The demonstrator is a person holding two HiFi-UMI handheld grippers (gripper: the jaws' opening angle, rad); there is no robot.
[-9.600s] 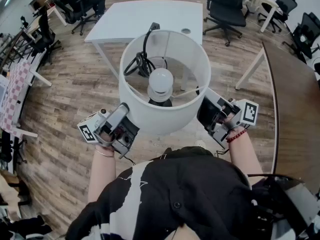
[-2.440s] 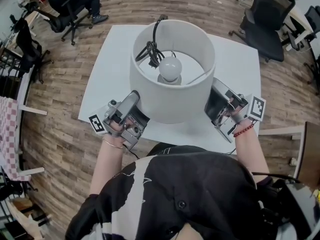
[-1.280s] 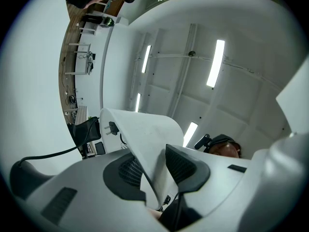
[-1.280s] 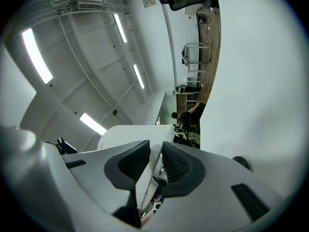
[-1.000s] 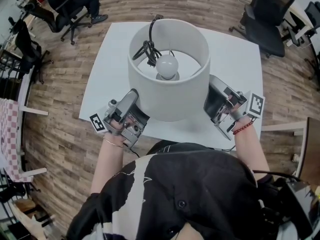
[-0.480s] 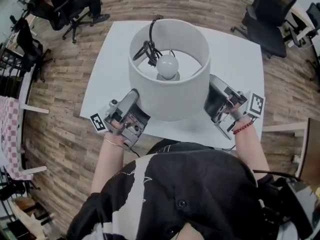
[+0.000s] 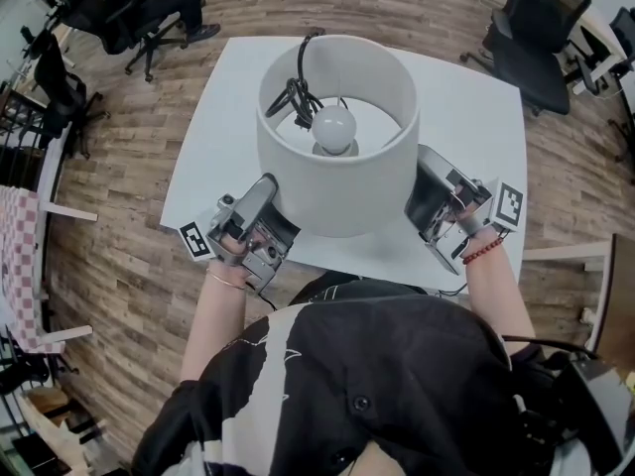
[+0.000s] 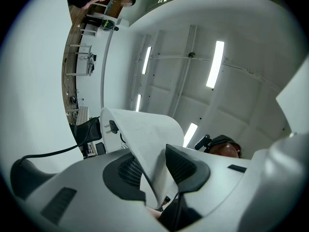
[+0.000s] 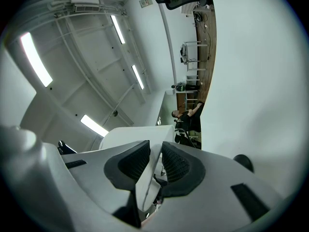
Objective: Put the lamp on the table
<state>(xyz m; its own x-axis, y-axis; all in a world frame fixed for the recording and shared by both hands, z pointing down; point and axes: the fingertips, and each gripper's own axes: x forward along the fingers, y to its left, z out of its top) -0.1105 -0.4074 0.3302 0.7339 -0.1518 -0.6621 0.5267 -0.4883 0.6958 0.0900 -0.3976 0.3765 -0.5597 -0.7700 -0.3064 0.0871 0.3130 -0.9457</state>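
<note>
Since the earliest frame, where it hung over bare floor, the lamp (image 7: 337, 181) is now above the white table (image 7: 466, 117), base hidden. My left gripper (image 8: 154, 168) and right gripper (image 9: 155, 161) each pinch the shade's thin lower rim. Releasing early could tip it, and squeezing could crease it. I count 1 lamp, 1 bulb (image 7: 333, 127), 1 coiled cord (image 7: 296, 92), 1 table, 2 grippers.
</note>
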